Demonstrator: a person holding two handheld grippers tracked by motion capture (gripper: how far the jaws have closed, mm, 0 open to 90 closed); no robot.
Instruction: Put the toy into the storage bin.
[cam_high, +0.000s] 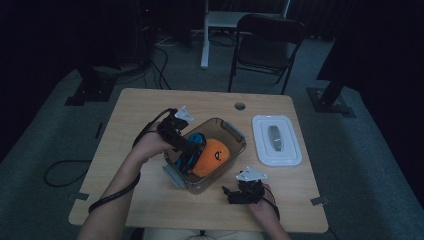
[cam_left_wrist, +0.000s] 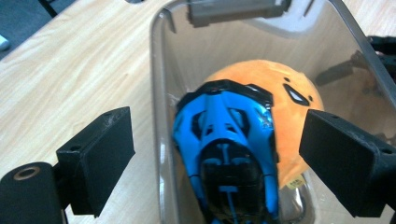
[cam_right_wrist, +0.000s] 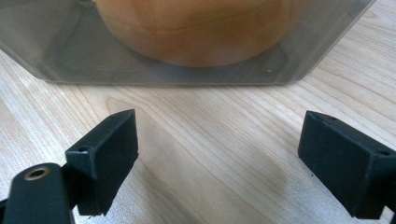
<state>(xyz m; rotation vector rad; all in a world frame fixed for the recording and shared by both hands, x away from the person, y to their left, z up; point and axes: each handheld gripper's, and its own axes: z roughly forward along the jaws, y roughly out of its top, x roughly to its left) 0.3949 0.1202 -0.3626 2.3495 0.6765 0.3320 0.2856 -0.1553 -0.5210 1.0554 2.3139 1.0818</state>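
Blue toy car (cam_left_wrist: 229, 154) in the bin (cam_left_wrist: 159, 116): hard, light, slick plastic, grab mid-body sides; my left gripper (cam_left_wrist: 217, 154) open above it, right gripper (cam_right_wrist: 219, 158) open, empty.

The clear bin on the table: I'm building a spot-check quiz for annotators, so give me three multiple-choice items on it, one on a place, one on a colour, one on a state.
1. Where does the white lid lie?
A. on the bin
B. on the table, at the bin's right in the high view
C. on the chair

2. What colour is the round plush toy in the clear bin?
A. green
B. white
C. orange

3. How stand the left gripper's jaws?
A. open, over the blue and black toy
B. shut on the lid
C. shut on the bin's rim

Answers: 1 B, the lid rests flat on the wood apart from the bin. 2 C, orange in both views. 3 A, the pads stand apart from the toy.
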